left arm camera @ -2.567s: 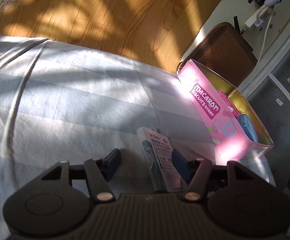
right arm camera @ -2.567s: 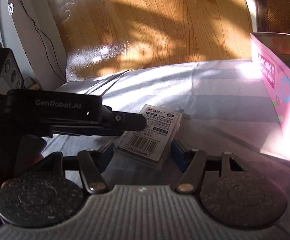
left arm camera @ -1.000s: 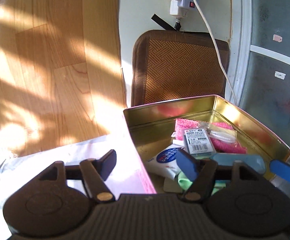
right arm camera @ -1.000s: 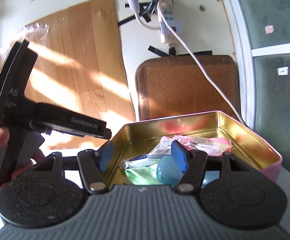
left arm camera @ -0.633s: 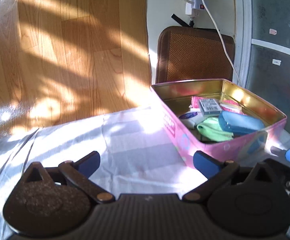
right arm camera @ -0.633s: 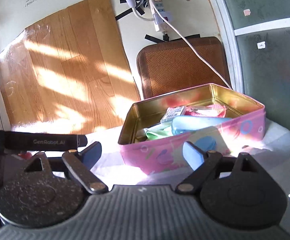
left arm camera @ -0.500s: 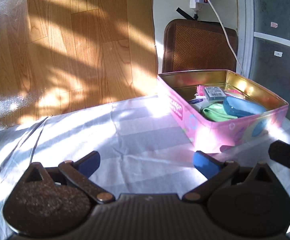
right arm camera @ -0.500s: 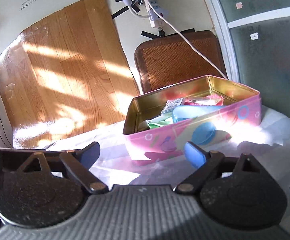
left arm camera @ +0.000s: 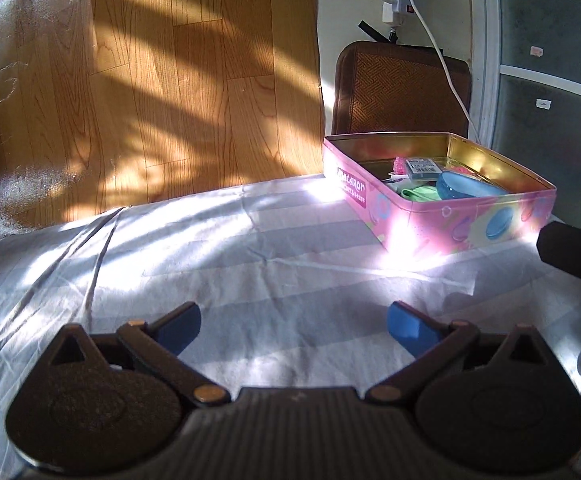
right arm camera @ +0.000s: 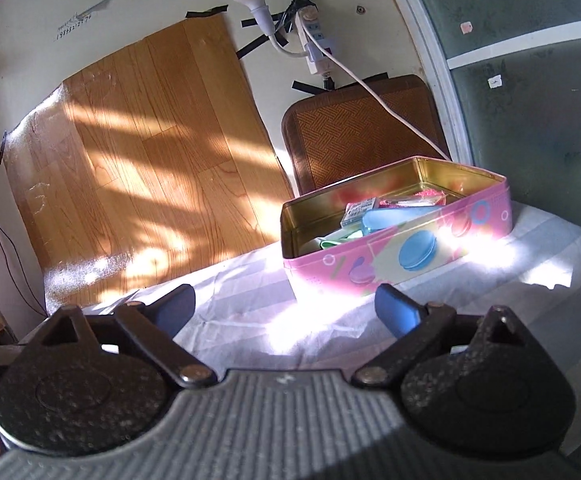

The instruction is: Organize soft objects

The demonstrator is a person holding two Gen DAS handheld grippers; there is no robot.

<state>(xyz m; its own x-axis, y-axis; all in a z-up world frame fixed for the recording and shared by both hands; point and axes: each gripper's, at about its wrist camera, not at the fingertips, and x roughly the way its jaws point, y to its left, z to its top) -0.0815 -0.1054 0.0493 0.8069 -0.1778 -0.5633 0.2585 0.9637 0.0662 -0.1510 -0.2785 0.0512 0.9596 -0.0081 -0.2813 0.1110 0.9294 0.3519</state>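
Both my tools are empty. My left gripper (left arm camera: 293, 326) stands spread wide over bare cloth. My right gripper (right arm camera: 285, 310) has just been opening too, with nothing between its blue pads.

The pink tin (left arm camera: 466, 220) sits at the right of the left view, on the striped sheet (left arm camera: 210, 248), and it is well clear of both tools. Inside it I can see a blue case (left arm camera: 464, 190), a green soft piece (left arm camera: 420, 193), something pink (left arm camera: 399, 165) at the back and a small labelled packet (left arm camera: 422, 166) lying on top. In the right view the tin (right arm camera: 442, 236) is right of centre with the same things in it.

I see nothing loose left on the sheet in either view, so I judge the sorting is done or close to it. To finish well I would keep both tools wide and low, away from the tin's thin rim so I don't nudge it. I would look over the folds at the left of the sheet for anything missed before calling it finished.
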